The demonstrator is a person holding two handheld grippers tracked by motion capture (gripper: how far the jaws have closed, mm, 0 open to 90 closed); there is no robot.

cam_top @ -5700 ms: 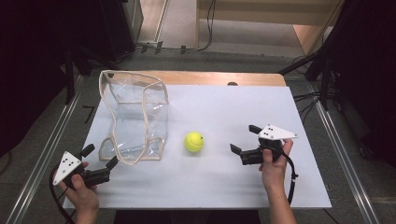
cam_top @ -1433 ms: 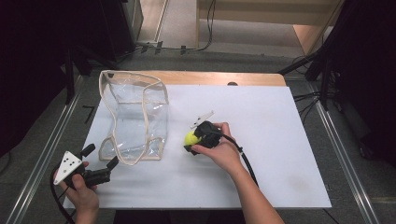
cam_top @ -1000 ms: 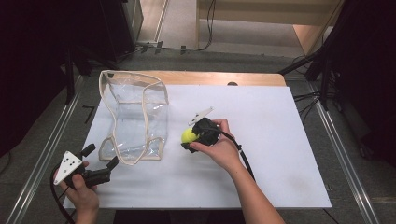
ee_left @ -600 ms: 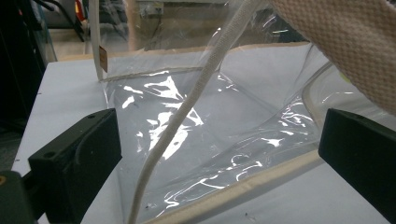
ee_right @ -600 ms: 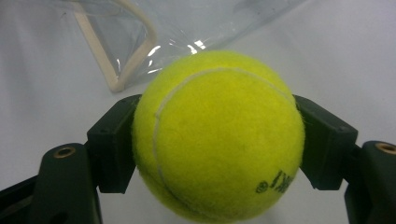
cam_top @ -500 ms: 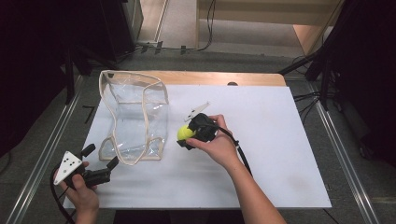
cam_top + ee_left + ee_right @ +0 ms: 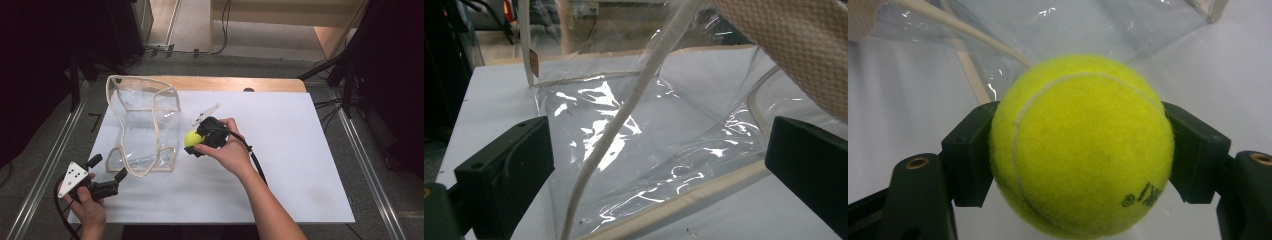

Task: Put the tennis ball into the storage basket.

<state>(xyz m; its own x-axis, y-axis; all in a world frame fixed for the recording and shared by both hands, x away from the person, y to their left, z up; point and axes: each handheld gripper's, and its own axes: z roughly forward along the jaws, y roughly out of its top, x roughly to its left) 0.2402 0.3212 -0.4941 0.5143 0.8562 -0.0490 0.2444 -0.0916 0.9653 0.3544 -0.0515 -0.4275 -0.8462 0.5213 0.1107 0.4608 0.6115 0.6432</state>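
Right gripper [image 7: 192, 145] pinches a yellow tennis ball [image 7: 192, 138] between both jaws, one black pad pressed to each side, and holds it just beside the clear bag [image 7: 145, 125], off that bag's tan-trimmed edge. Left gripper [image 7: 107, 176] sits near the bag's front corner with its jaws spread wide; the bag's trim [image 7: 684, 202] lies between them, touching neither. Beneath the bag lies a white table [image 7: 300, 150].

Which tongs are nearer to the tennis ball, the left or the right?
Right. The right tongs are shut on the tennis ball. The left tongs sit open, far off beyond the clear bag.
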